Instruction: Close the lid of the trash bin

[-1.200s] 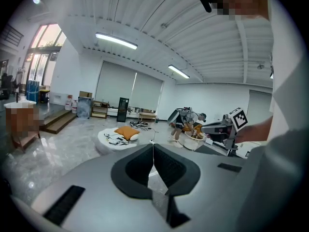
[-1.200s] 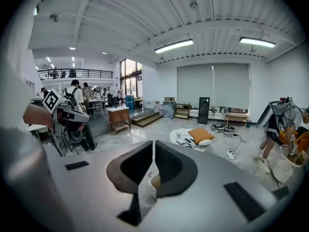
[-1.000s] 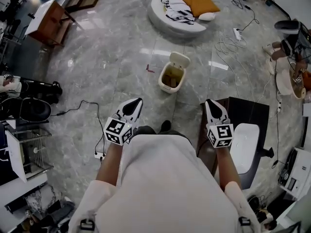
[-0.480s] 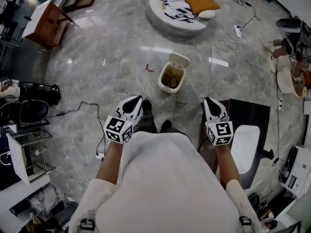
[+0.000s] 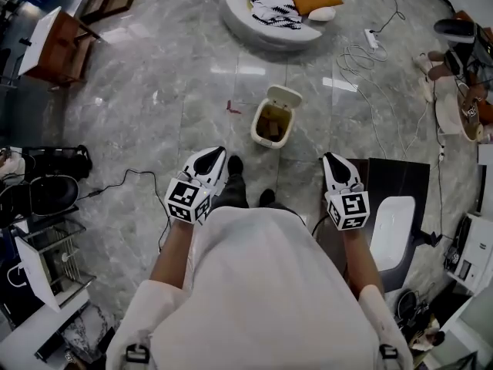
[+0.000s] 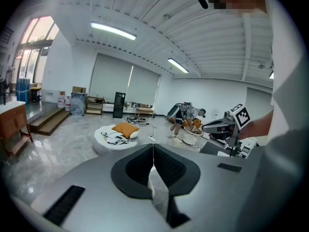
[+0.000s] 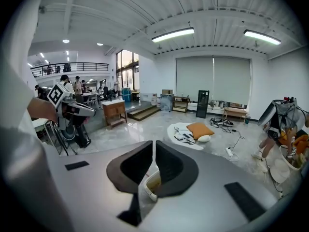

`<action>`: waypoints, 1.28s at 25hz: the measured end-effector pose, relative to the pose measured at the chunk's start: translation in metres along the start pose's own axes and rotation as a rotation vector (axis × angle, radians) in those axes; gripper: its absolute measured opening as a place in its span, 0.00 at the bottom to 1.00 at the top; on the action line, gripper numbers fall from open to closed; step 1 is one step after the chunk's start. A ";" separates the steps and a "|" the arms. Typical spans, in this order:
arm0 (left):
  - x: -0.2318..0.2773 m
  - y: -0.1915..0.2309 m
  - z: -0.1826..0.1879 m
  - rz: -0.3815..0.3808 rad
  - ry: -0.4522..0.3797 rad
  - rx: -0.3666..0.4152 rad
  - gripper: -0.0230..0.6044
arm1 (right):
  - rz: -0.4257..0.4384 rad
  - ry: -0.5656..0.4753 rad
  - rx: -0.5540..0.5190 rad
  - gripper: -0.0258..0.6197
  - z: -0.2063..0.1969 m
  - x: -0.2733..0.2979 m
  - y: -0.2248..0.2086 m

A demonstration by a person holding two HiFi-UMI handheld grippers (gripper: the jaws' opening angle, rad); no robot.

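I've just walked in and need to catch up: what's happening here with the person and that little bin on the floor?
A person holds a pair of tongs in each hand, the left tongs and the right tongs, both shut and empty. Ahead on the grey marble floor stands a small cream plastic trash bin with its hinged lid tipped open and something brown inside. Neither pair touches the bin, so the lid is not yet closed.

Overhead strip lights (image 7: 173, 34) brighten my room evenly; white glare streaks the glossy floor (image 5: 248, 72) just beyond the trash bin (image 5: 273, 122); picture edges bow.
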State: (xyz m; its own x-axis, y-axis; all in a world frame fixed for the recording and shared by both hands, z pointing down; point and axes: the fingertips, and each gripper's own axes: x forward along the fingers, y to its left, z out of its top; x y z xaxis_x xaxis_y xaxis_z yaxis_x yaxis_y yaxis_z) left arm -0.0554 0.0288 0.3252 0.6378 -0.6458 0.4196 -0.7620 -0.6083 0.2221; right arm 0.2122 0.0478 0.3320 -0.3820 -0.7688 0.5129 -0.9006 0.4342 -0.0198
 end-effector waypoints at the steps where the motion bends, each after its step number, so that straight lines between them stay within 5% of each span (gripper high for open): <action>1: 0.004 0.006 0.002 -0.010 0.003 0.006 0.07 | -0.005 0.004 0.001 0.10 0.003 0.005 0.001; 19: 0.080 0.089 -0.001 -0.190 0.084 0.035 0.07 | -0.076 0.114 0.041 0.10 0.014 0.107 -0.003; 32: 0.110 0.106 -0.027 -0.288 0.151 0.071 0.07 | -0.076 0.200 0.095 0.10 -0.006 0.167 -0.004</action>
State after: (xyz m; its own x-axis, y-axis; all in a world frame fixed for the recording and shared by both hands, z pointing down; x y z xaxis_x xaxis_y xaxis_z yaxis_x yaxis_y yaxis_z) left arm -0.0687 -0.0945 0.4183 0.7981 -0.3702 0.4753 -0.5397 -0.7899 0.2911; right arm 0.1533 -0.0795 0.4229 -0.2721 -0.6850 0.6758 -0.9442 0.3255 -0.0502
